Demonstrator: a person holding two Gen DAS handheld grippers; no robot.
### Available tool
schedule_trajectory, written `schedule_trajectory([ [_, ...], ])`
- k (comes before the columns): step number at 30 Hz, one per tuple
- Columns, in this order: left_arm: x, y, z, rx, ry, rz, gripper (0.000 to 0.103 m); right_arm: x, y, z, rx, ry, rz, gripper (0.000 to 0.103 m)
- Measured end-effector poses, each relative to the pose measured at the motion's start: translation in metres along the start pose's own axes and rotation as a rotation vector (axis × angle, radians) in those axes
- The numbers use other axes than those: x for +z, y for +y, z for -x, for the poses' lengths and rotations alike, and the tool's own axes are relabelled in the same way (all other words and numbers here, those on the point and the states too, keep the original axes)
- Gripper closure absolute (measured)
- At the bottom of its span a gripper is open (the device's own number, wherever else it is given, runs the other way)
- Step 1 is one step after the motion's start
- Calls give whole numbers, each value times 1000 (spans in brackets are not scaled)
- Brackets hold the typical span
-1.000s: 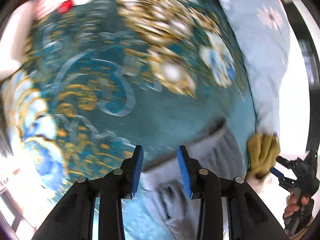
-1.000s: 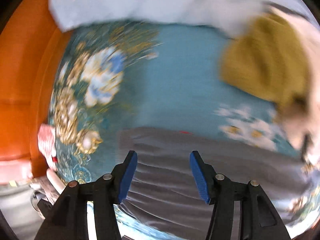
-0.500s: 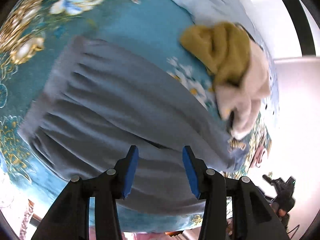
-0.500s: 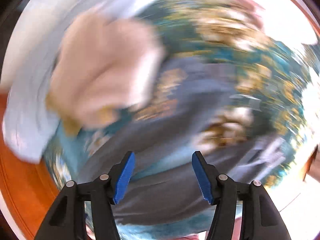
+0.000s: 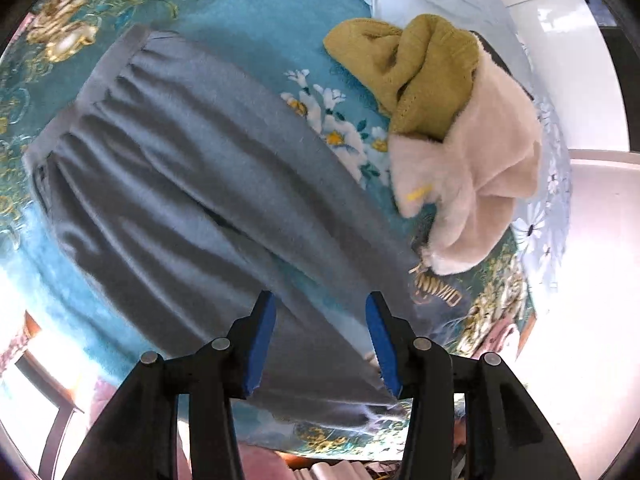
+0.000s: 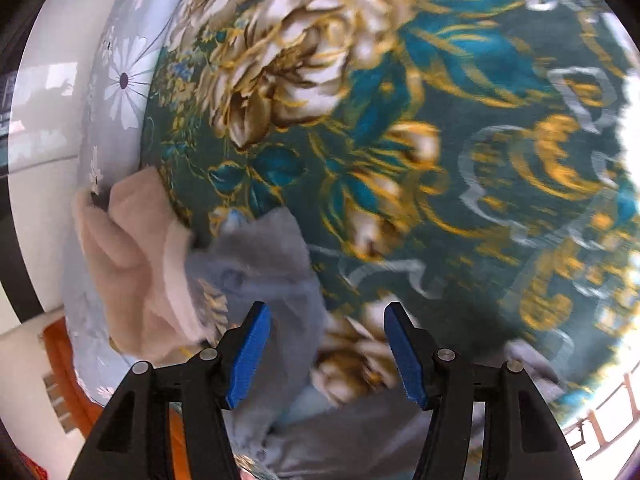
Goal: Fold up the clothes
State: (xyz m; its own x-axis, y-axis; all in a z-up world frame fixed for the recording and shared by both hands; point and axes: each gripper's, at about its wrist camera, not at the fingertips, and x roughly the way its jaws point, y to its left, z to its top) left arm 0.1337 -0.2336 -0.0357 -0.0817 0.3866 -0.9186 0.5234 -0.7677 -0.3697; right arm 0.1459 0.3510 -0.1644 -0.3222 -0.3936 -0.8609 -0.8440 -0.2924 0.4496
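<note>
Both sets of tongs are apart and gripping nothing. The left tongs [image 5: 320, 340] hover over the grey trousers [image 5: 192, 168], which lie spread on the teal floral bedspread [image 5: 248, 12]. Right tongs [image 6: 326, 354] hang above one trouser leg end. Mustard knit [image 5: 404, 68] and cream fleece [image 5: 476, 168] sit heaped just beside them.
</note>
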Motion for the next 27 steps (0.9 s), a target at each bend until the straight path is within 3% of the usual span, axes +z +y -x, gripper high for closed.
schedule_trajectory([
  [6,-8,12,23,117,-32,29,55,32,20,-44,-25,2,0,43],
  [8,-6,14,32,151,-46,37,55,36,26,-56,-30,28,20,52],
  [12,3,10,33,176,-55,48,55,29,37,-64,-18,68,86,92],
  [13,5,7,32,178,-54,49,55,27,40,-66,-13,79,102,93],
  [16,9,-7,26,172,-42,32,55,16,53,-35,110,33,189,94],
  [20,7,-22,17,183,-26,-38,55,-2,62,44,275,-120,362,95],
  [22,5,-23,13,198,-24,-58,55,0,48,43,193,-134,382,95],
  [25,1,-14,13,201,-15,-37,55,20,9,-12,-39,-28,285,95],
  [27,-1,-6,21,204,-30,-25,55,25,-6,-31,-97,-3,230,95],
])
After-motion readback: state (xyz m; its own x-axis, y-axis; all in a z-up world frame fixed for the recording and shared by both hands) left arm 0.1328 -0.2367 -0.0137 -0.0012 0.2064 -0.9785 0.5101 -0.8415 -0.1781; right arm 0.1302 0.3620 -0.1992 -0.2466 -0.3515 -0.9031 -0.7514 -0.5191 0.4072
